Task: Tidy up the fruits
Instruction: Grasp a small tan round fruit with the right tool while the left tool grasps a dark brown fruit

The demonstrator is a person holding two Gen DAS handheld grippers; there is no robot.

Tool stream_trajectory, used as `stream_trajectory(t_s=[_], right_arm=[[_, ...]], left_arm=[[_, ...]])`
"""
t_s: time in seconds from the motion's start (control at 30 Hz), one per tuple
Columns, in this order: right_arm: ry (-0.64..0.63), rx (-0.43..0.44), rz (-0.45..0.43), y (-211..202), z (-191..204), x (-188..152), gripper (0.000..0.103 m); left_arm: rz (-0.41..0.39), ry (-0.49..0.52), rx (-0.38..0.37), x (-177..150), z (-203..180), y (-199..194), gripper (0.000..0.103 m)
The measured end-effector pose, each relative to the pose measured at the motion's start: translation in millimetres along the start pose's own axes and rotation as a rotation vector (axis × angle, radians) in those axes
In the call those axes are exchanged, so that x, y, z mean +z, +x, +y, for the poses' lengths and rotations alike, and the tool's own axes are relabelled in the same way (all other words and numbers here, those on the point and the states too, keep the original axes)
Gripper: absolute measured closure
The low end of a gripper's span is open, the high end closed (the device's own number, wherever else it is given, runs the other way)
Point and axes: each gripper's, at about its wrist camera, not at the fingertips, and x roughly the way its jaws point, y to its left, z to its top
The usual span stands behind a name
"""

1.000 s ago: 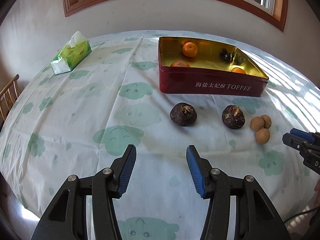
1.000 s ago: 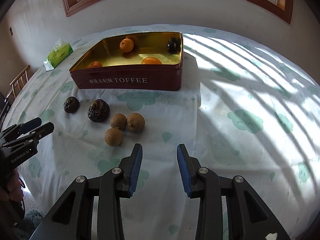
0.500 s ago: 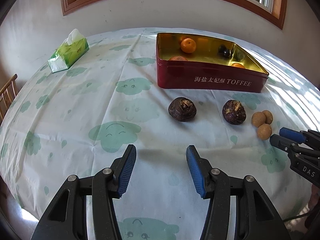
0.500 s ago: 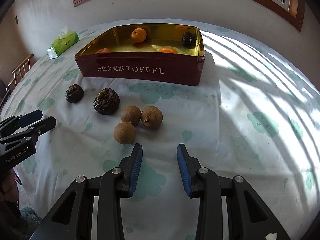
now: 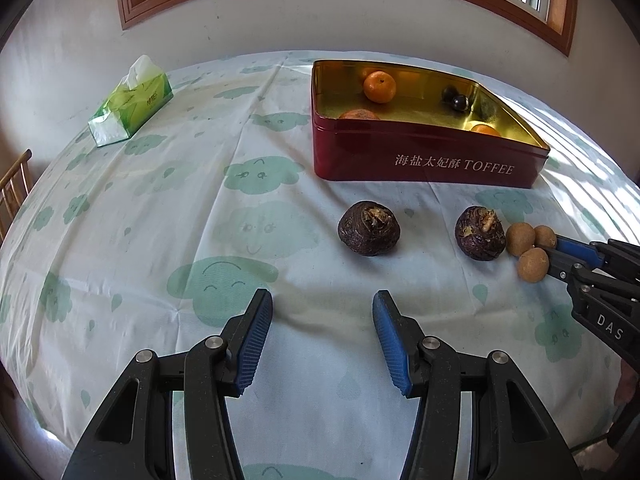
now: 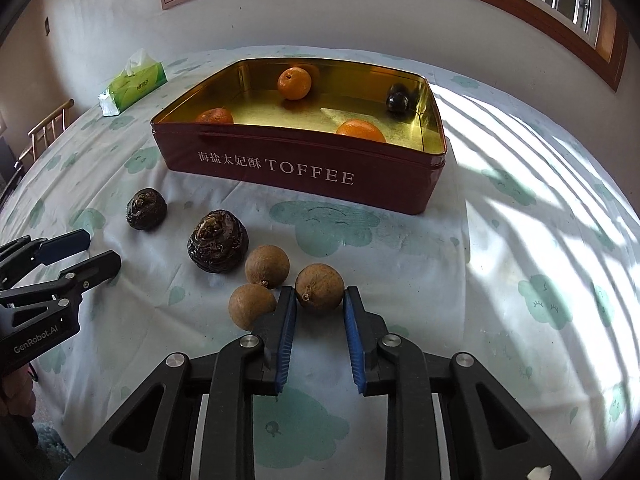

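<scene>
The right gripper (image 6: 320,300) fingers pinch a small round brown longan (image 6: 319,287) across its middle: light, thin brittle shell, rolls easily; left gripper (image 5: 322,316) fingers stand apart, empty

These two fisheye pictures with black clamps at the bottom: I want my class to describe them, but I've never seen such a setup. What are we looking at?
No robot here: a person holds a two-finger clamp tool in each hand, each with a camera looking along its fingers.

One picture comes from the left gripper: open and empty above the tablecloth.

The other comes from the right gripper: its blue fingers have shut on a small brown fruit, still resting on the cloth.

On the table: two more brown fruits, two dark knobbly ones, a red TOFFEE tin holding three oranges and a dark ball, and a green tissue pack.
</scene>
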Motion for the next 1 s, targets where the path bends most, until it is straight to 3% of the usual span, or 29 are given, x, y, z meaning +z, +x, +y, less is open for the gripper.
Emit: stream_trajectory(t_s=[1.0], right_arm=[[0.089,-0.071,-0.059,5.4,-44.9,1.2,0.081]], left_arm=[[-0.017,0.032,-0.028,27.3,-20.6,19.2,0.049]])
